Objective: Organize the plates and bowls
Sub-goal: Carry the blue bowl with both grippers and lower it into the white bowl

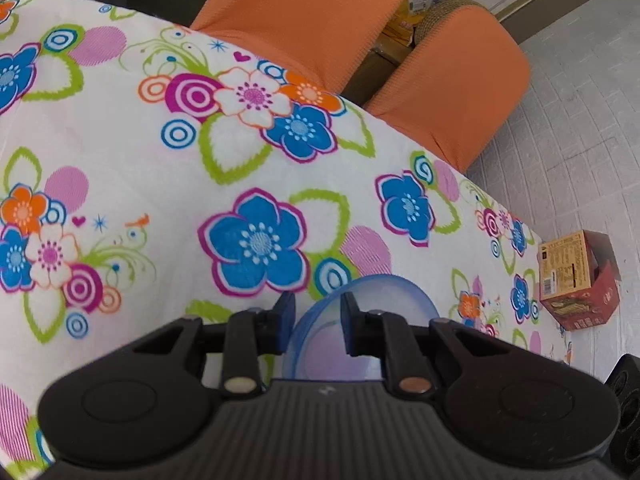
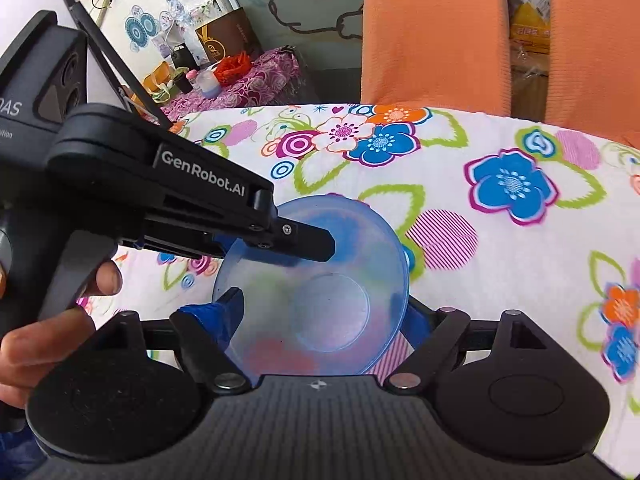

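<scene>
A translucent blue bowl (image 2: 332, 312) lies open side up on the flowered tablecloth (image 2: 500, 240). In the right wrist view my left gripper (image 2: 320, 248) comes in from the left, one finger inside the bowl and the other outside its near-left wall. In the left wrist view, my left gripper (image 1: 318, 312) has its blue pads nearly together with the blue bowl's (image 1: 384, 292) rim between them. My right gripper (image 2: 324, 302) stands wide open, a finger on each side of the bowl. Its right finger shows only through the bowl's wall.
Two orange chair backs (image 2: 432, 32) (image 2: 592, 48) stand behind the table's far edge. The table's right edge drops to a tiled floor with a cardboard box (image 1: 576, 280). A cluttered side table (image 2: 232, 76) stands at the back left. A person's hand (image 2: 48, 340) holds the left gripper.
</scene>
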`<control>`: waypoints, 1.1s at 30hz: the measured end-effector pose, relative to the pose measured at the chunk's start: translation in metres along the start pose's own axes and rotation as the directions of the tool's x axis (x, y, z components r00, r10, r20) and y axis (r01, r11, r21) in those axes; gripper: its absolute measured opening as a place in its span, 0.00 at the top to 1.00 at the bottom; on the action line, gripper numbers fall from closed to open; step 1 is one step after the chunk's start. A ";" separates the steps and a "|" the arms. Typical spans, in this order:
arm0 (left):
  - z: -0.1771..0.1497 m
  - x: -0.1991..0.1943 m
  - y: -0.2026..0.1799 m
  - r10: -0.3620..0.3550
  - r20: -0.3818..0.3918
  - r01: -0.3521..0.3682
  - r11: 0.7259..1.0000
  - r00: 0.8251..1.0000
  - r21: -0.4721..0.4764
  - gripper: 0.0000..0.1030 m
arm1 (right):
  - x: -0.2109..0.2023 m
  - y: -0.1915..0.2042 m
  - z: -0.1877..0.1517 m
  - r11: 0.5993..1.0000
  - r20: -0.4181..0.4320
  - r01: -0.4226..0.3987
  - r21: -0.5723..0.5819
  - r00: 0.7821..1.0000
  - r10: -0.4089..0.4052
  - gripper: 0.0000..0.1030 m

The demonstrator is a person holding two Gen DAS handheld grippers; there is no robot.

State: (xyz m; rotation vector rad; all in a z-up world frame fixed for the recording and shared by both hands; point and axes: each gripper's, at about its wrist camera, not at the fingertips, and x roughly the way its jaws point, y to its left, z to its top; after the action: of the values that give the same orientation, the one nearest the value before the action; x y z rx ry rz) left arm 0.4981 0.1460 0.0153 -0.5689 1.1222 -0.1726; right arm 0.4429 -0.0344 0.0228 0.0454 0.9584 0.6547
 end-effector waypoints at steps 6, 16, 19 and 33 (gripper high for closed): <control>-0.064 -0.031 -0.047 -0.041 0.000 0.041 0.997 0.999 0.061 0.85 | -0.062 0.008 -0.040 0.998 0.032 0.069 0.009 0.997 -0.069 0.33; -0.184 -0.035 -0.105 -0.051 -0.076 0.064 0.983 0.996 0.175 0.85 | -0.142 0.001 -0.133 0.982 0.043 0.173 0.072 0.983 -0.176 0.32; -0.206 -0.035 -0.113 -0.031 -0.081 0.048 0.976 0.996 0.214 0.85 | -0.149 0.001 -0.149 0.981 0.032 0.174 0.090 0.984 -0.177 0.32; -0.232 -0.044 -0.114 0.004 -0.002 -0.003 0.959 1.000 0.282 0.55 | -0.162 0.000 -0.183 0.973 0.027 0.205 0.110 0.978 -0.209 0.33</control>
State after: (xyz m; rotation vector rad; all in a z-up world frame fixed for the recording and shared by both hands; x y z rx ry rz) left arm 0.2903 -0.0118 0.0373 -0.3117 1.0777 -0.3246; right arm 0.2376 -0.1663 0.0354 0.0521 0.9457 0.4087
